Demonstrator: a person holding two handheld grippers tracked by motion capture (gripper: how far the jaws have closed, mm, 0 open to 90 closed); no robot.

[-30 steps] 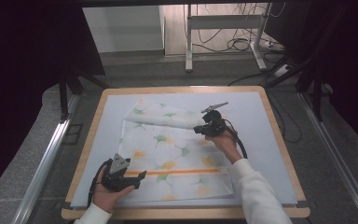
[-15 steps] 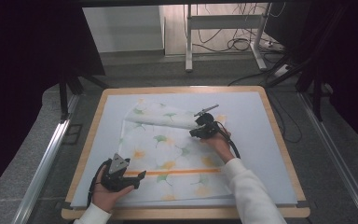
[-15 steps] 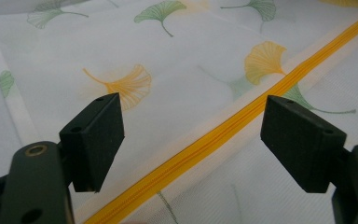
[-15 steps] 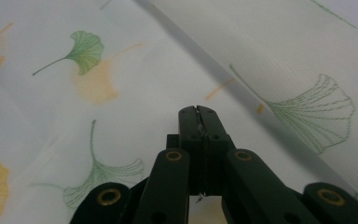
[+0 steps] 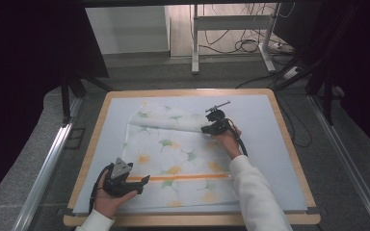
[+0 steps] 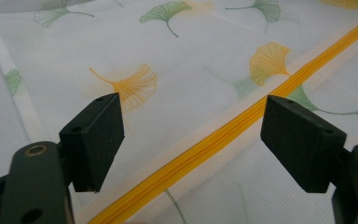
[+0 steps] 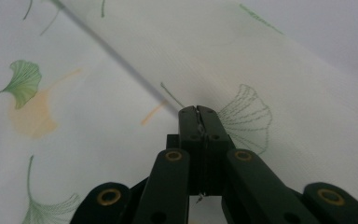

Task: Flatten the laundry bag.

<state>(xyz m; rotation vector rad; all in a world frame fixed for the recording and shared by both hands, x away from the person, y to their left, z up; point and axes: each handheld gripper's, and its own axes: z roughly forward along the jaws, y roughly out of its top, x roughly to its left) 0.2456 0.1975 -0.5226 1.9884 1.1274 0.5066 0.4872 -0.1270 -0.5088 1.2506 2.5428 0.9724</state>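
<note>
White mesh cloth (image 5: 173,159) printed with green and orange ginkgo leaves lies spread on the pale blue mat (image 5: 274,144) of the wooden-edged table (image 5: 289,139); an orange zipper (image 5: 183,177) runs across its near part.

Left side: left gripper (image 5: 142,180) held low at the cloth's near-left edge, resting on or just above the fabric; contact cannot be told from the high view. Its jaws stand wide apart. In the left gripper view the zipper (image 6: 223,135) passes diagonally between the two black pads (image 6: 98,135), nothing gripped.

Centre: far part of the cloth folded over toward the person, forming a doubled band (image 5: 168,118) along the far edge. Underside print looks fainter there.

Right side: right gripper (image 5: 206,129) at the near edge of that folded band, right hand (image 5: 226,139) behind it. In the right gripper view its jaws are pressed together on the folded cloth edge (image 7: 223,100), a thin sliver of fabric seen between the tips.
</note>
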